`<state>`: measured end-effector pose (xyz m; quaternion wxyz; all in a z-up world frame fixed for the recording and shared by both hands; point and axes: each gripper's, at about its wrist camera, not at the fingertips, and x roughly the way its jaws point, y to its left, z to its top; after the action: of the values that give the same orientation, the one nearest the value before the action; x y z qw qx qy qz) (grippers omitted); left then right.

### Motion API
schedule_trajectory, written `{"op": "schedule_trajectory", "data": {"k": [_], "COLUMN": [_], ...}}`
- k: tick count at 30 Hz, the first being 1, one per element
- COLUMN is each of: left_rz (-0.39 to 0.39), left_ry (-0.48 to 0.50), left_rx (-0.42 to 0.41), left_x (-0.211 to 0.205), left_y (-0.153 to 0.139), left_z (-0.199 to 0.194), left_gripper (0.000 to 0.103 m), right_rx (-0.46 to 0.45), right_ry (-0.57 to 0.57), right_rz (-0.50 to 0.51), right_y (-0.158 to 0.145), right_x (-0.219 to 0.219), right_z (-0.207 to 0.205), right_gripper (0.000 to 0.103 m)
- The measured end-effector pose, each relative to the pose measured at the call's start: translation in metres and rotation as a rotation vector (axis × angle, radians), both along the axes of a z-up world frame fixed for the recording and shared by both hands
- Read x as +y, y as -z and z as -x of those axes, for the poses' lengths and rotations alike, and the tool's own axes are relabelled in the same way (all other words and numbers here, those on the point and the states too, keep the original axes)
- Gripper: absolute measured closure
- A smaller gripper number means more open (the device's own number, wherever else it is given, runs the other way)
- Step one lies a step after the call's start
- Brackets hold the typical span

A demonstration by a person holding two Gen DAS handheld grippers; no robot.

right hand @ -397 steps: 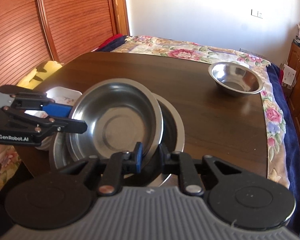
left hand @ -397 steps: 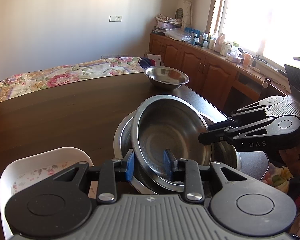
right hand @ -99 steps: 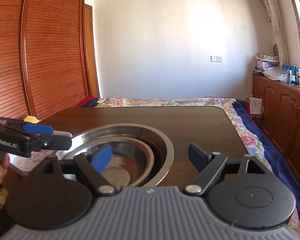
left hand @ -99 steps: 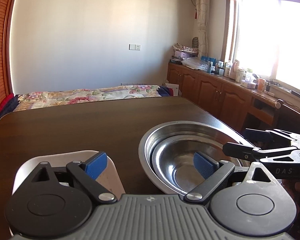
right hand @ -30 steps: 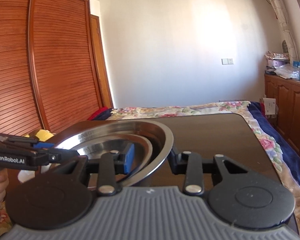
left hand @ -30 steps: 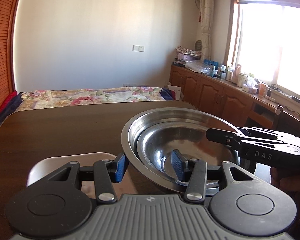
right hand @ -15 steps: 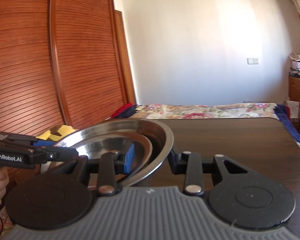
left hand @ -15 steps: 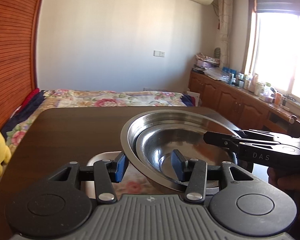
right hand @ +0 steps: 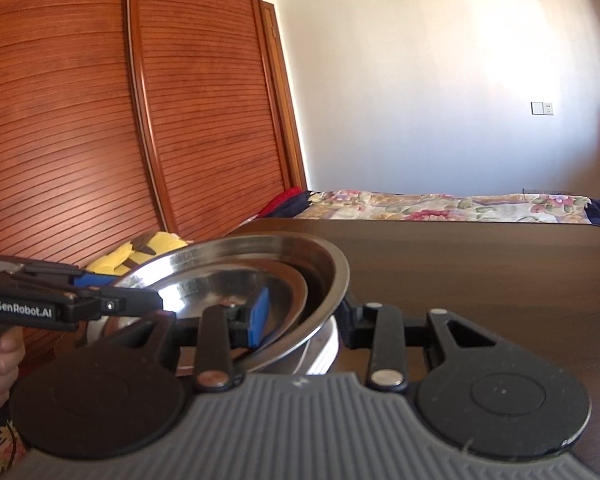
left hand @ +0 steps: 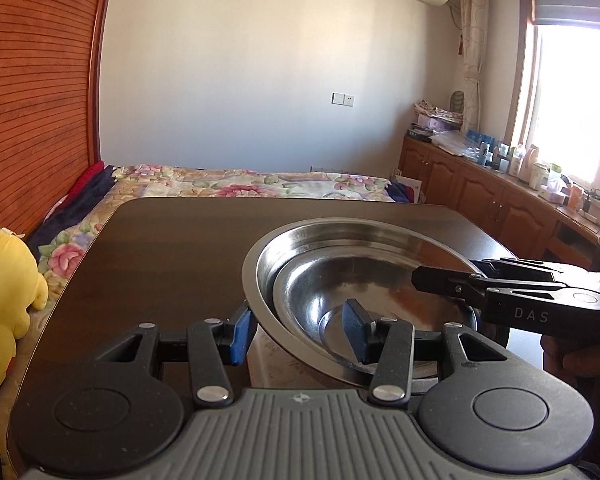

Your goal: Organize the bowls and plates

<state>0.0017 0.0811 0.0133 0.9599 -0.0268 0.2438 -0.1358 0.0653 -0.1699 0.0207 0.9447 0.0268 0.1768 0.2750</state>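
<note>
Nearest, the left gripper [left hand: 296, 330] and right gripper [right hand: 302, 318] each clamp ribbed blue pads on opposite rims of the nested round, shiny steel bowls [left hand: 340, 280], held tilted above a white floral dish [left hand: 276, 364] on the dark wood-grain surface [left hand: 172, 248].

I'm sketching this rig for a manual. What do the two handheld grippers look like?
Both match: a ribbed grey body, two round black discs, black linkage arms with silver pivot bolts, and blue pads on the fingers. The left gripper shows white "GenRobot.AI" lettering on its side in the right wrist view; the right gripper reads "DAS" in the left wrist view. No cables or sleeves are visible.
</note>
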Motion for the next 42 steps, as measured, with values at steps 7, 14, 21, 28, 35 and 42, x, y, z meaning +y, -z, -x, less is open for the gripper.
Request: {"op": "schedule_trajectory", "data": {"k": [7, 14, 21, 28, 35, 42], "left_rz": [0.005, 0.002, 0.009, 0.006, -0.005, -0.019], "left_ry": [-0.006, -0.001, -0.009, -0.015, -0.044, -0.070], "left_rx": [0.015, 0.020, 0.024, 0.020, -0.004, -0.038], "left_x": [0.004, 0.002, 0.004, 0.002, 0.000, -0.002], "left_y": [0.007, 0.006, 0.009, 0.010, 0.006, -0.004], "left_z": [0.000, -0.002, -0.005, -0.002, 0.002, 0.009], "left_gripper": [0.054, 0.054, 0.054, 0.054, 0.050, 0.033], "right_rx": [0.017, 0.025, 0.031, 0.030, 0.034, 0.005], "right_ry": [-0.008, 0.000, 0.003, -0.006, -0.012, 0.031], "right_rz": [0.012, 0.022, 0.025, 0.029, 0.041, 0.032], "right_y": [0.003, 0.006, 0.008, 0.008, 0.006, -0.007], "right_x": [0.006, 0.008, 0.011, 0.012, 0.009, -0.008], "right_z": [0.000, -0.001, -0.002, -0.002, 0.001, 0.012], "right_gripper": [0.065, 0.065, 0.065, 0.064, 0.064, 0.057]}}
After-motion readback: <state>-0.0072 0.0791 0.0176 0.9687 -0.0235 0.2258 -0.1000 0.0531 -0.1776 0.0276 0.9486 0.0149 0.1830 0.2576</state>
